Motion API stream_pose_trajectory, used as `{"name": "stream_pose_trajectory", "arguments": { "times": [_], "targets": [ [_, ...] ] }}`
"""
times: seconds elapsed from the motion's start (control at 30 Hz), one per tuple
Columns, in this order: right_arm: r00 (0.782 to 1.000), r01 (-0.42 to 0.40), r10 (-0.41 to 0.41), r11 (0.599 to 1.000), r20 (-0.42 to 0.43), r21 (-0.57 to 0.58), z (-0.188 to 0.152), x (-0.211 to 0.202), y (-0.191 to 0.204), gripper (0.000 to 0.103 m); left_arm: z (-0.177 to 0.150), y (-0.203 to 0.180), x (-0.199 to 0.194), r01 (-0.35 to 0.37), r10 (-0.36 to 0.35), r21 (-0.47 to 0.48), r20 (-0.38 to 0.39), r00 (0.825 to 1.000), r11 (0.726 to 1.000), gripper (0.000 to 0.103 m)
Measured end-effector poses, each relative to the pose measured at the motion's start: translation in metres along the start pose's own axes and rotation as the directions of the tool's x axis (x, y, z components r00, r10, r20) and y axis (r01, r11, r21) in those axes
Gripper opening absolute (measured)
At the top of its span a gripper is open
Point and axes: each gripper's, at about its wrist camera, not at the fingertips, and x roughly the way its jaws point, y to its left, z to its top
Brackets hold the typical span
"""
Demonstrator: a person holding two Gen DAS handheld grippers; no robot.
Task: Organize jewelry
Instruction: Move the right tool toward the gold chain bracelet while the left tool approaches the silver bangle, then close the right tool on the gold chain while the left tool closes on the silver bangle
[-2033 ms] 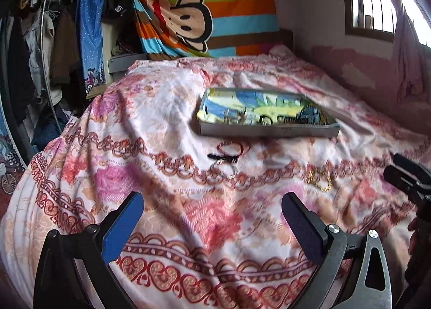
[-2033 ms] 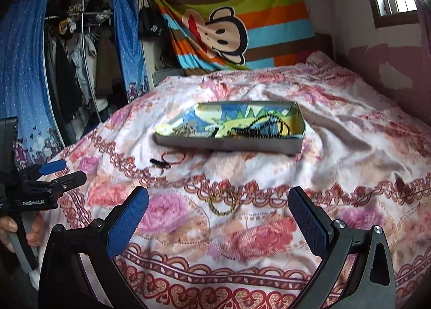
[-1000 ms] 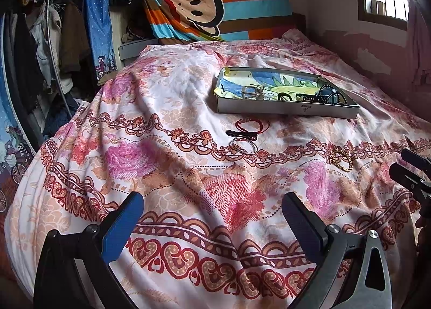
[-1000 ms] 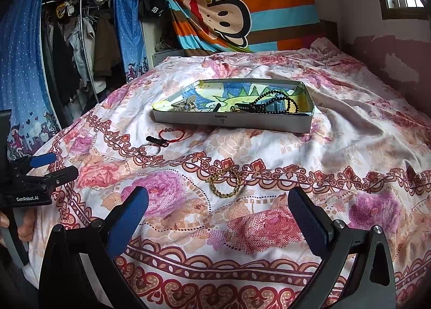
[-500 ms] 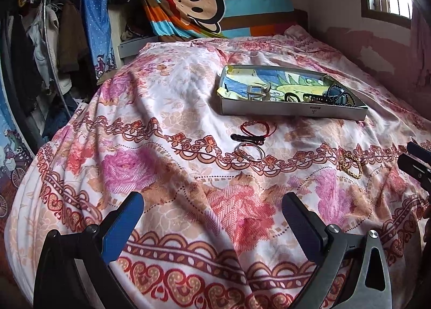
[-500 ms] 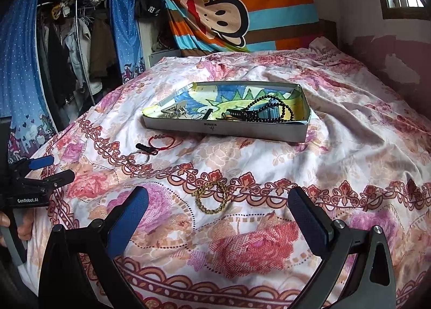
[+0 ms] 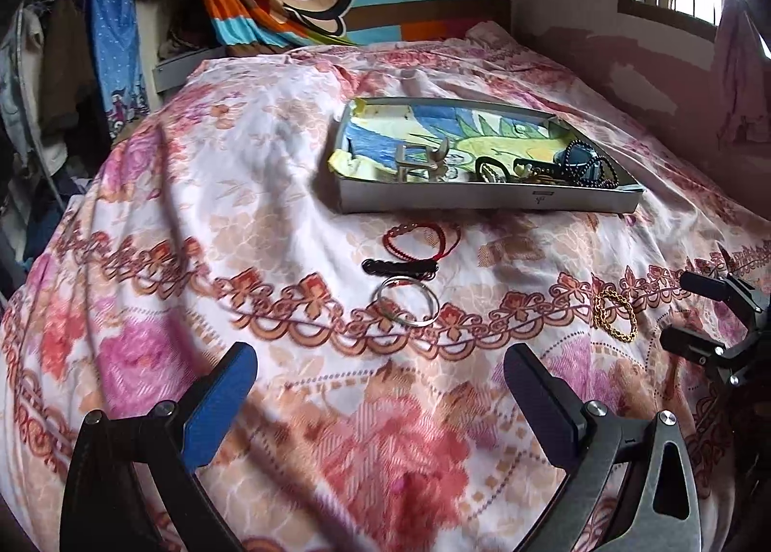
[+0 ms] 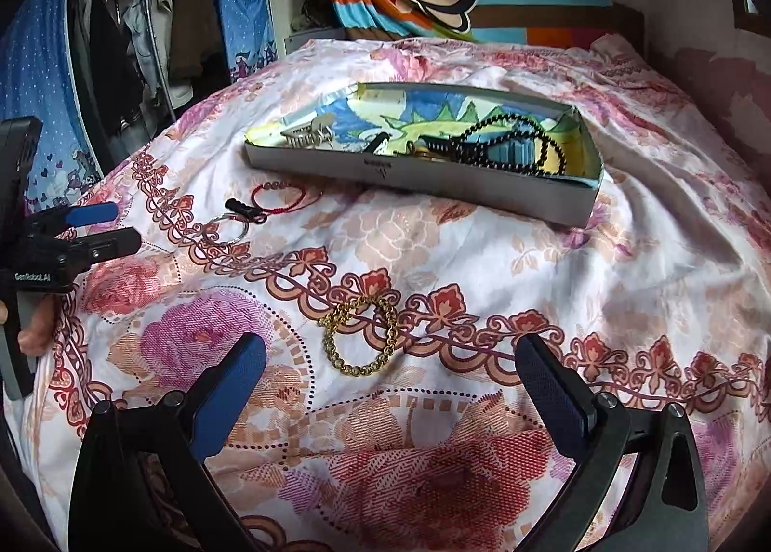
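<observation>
The right gripper is wide open and holds nothing, and the gold bracelet lies on the bedspread right in front of it, between its two fingers. The left gripper is wide open and empty too, and the silver ring lies on the cloth just ahead of it. Past the ring are a black hair clip and a red string bracelet, close to each other. Behind them sits the box, which already holds black beads and a few other small things. The next job looks like picking up a loose piece and putting it in the box. To do it well, the right gripper should go down so one finger lands inside the gold loop and one outside, then squeeze on the chain. The cloth is soft and bumpy, so pinch only the chain and not a fold. The ring is thin and flat and may slip away. There is lots of open bed on the way to the box, with nothing tall to bump. The box has a low wall, so lift the piece over it. The two grippers are well apart from each other.
</observation>
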Motion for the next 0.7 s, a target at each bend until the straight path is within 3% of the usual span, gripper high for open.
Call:
{"name": "stream_pose_trajectory", "arguments": {
  "times": [0.2,0.27,0.47,0.7],
  "targets": [
    [0.999,-0.01,0.009,1.0,-0.052,-0.023,0.002,0.018,0.004,0.101,0.015,-0.007,0.031,0.058,-0.057,0.017,-0.041,0.998,0.998,0.103],
    [0.998,-0.012,0.009,0.999,-0.069,-0.038,0.003,0.024,0.007,0.097,0.019,-0.009,0.038,0.087,-0.086,0.019,-0.049,0.995,0.996,0.1],
    [0.995,-0.044,0.035,0.995,-0.095,-0.09,0.008,0.037,0.017,0.072,0.02,-0.009,0.061,0.147,-0.145,0.01,-0.118,0.982,0.989,0.077],
    [0.991,-0.053,0.039,0.993,-0.131,-0.101,0.012,0.051,0.02,0.067,0.018,0.002,0.081,0.18,-0.188,-0.065,-0.173,0.967,0.982,0.053]
  ]
}}
